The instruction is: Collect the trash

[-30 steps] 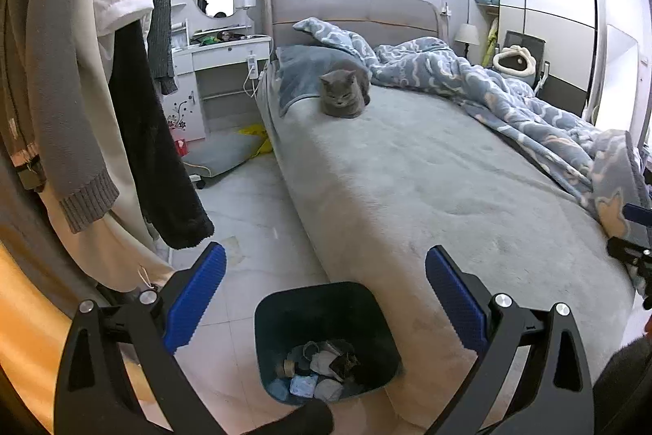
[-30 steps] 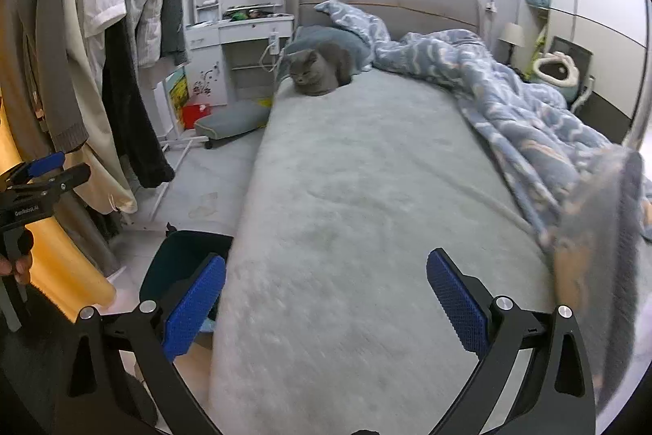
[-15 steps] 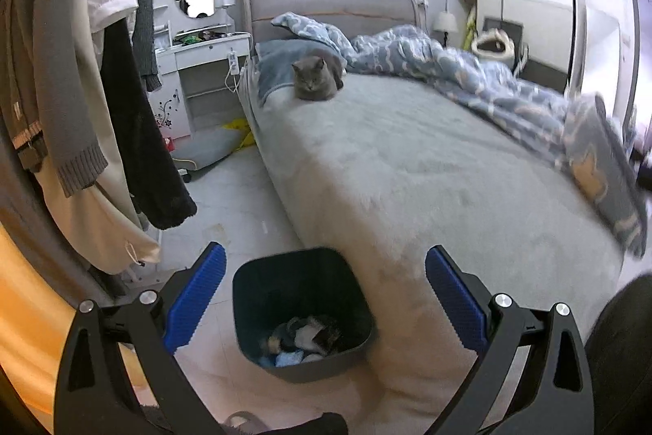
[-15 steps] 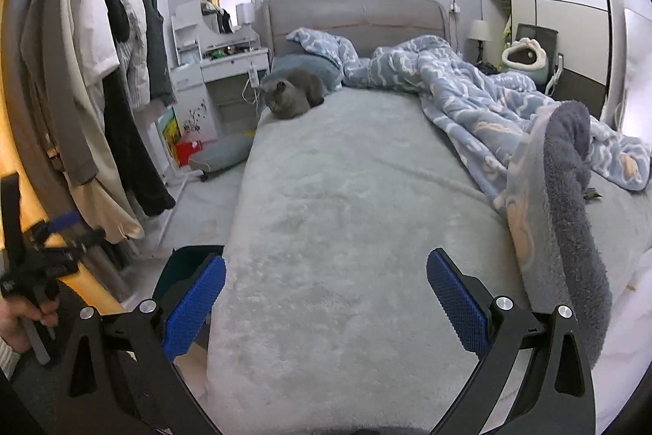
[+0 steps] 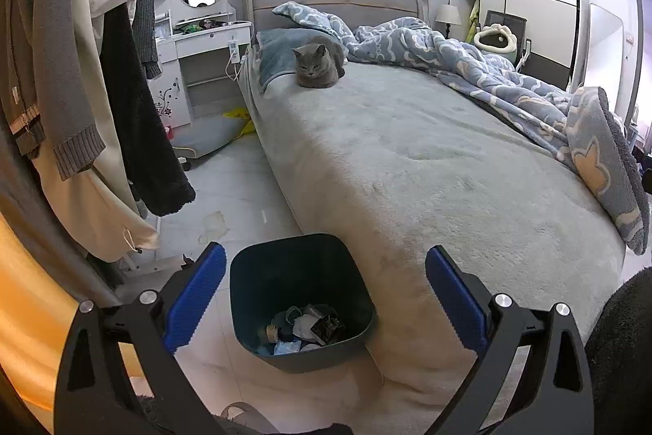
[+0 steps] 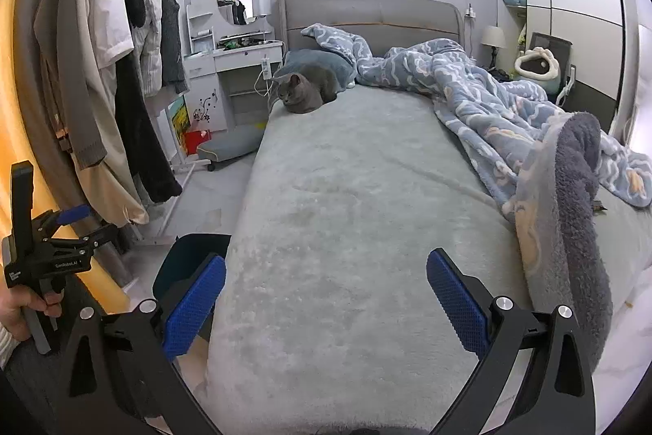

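While both hands hang in the air with nothing in them, the left gripper (image 5: 325,296) is spread wide right above the bin (image 5: 301,302). The bin sits on the floor, touching the near corner of the bed (image 5: 407,157). At the bottom of the bin lies a small heap of trash (image 5: 305,327): wrappers and crumpled bits. The right gripper (image 6: 326,306) is spread wide too and holds nothing. It hovers over the grey bed cover, and no trash shows there.

A second ago the left view sat a little lower and closer to the bin. Now it has pulled back and up, so more floor shows. The right view has changed more. It was low and near the cover, and now it is higher, so the whole bed shows. The cat (image 5: 318,66) has not moved from its spot by the pillow.

This looks like a pause to search for the next piece. One pale crumpled scrap (image 5: 214,225) lies on the floor tiles beside the bed, near the hanging coats (image 5: 122,109). It may be trash, but I cannot tell for sure. A dark speck by the blue blanket (image 6: 489,109) is too small to name.
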A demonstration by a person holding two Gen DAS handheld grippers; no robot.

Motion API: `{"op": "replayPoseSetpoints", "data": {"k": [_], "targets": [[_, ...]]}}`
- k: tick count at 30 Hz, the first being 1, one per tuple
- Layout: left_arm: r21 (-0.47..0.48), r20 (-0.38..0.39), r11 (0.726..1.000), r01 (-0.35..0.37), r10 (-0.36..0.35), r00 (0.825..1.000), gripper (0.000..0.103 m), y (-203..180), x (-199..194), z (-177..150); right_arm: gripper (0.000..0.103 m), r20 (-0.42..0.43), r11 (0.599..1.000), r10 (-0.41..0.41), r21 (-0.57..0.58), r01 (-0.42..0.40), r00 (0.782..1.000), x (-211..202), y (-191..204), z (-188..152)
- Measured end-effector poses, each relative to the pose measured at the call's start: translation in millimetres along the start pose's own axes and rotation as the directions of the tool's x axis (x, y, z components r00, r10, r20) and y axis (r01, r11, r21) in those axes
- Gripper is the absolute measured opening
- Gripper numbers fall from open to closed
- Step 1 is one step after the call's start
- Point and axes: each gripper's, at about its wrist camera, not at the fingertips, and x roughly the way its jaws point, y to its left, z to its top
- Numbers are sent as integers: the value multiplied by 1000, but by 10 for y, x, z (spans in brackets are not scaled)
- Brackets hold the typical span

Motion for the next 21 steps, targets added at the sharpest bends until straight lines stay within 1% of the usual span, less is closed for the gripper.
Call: {"op": "replayPoseSetpoints", "data": {"k": [9,21], "targets": [[5,1,1000,5,-5,1000,100,3,-9,3,100,-25,1000,22,0,-22,999,56,4,6],[-2,0,1000,8,-8,1000,100,-7,-8,6,100,-26,1000,21,0,-21,999,58,8,5]]}}
